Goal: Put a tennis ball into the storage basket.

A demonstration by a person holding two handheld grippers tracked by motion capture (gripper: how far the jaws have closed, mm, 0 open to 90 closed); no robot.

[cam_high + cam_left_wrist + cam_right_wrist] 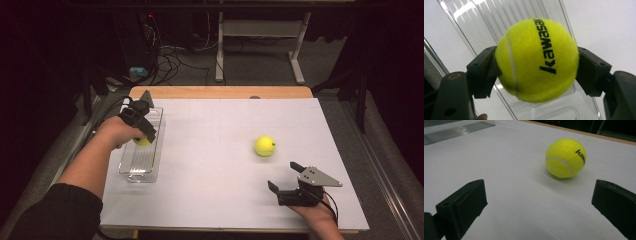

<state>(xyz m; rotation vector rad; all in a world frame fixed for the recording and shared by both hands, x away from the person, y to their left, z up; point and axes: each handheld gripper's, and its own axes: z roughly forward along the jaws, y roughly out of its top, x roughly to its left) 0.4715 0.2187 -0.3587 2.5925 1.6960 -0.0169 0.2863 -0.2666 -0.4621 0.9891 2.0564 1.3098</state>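
Two tennis balls are in play on the white tabletop (215, 200): from above, the left gripper (142, 134) holds one over the clear tray (131, 172) near the left edge, apparently ready to drop it. Its own view shows fingers (482, 72) clamped on that ball (537, 60). From the right gripper (539, 202), fingers spread wide, the second ball (565, 158) lies ahead, untouched; reaching it looks next.

— Any text I should log?
— I read "Kawasaki" in black on the held tennis ball (536, 60), last letter cut off by the curve.
— The other ball?
— The ball on the table (565, 158) shows just "Kaw", same black print.
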